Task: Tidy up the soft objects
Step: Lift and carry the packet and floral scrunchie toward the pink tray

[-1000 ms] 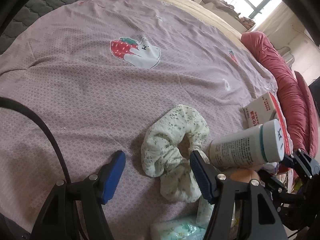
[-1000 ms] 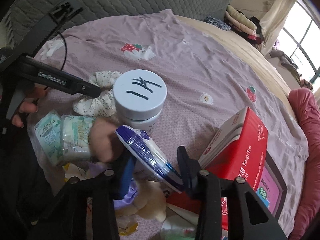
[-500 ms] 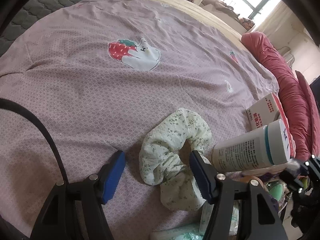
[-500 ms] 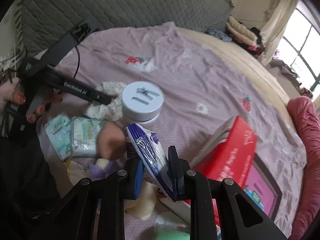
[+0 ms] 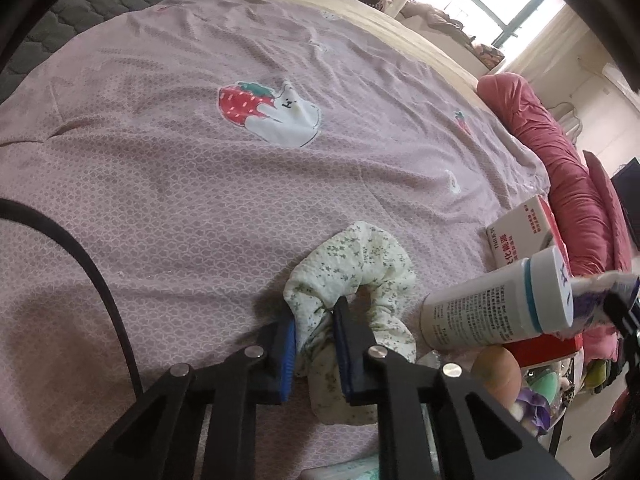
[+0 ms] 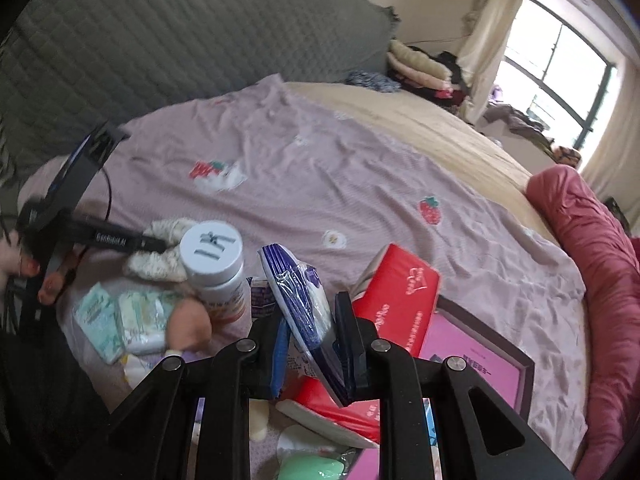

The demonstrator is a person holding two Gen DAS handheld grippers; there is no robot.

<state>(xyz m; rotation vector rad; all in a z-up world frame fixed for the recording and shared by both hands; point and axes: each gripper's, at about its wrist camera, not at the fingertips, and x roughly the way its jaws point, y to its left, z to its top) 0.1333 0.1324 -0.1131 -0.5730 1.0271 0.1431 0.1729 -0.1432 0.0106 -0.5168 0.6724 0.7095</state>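
Note:
A cream floral scrunchie (image 5: 360, 256) lies on the pink bedsheet (image 5: 180, 168). My left gripper (image 5: 314, 332) is shut on its near side, and the cloth bunches between the blue pads. The right wrist view shows that same gripper (image 6: 162, 245) at the scrunchie (image 6: 160, 266), held by a hand at far left. My right gripper (image 6: 312, 340) is shut on a blue and white soft tissue pack (image 6: 292, 280), lifted clear of the pile. The pack (image 5: 596, 292) also shows at the right edge of the left wrist view.
A white bottle (image 6: 212, 256) with a marked lid stands beside the scrunchie. Around it lie a red box (image 6: 400, 292), a pink framed board (image 6: 476, 356), pale green packs (image 6: 120, 316), a peach round toy (image 6: 190, 322) and a green sponge (image 6: 312, 468). A red quilt roll (image 5: 560, 152) lies at the right.
My left jaws, wide apart around the scrunchie before, have closed on it. My right jaws have closed onto the tissue pack and risen with it above the pile.

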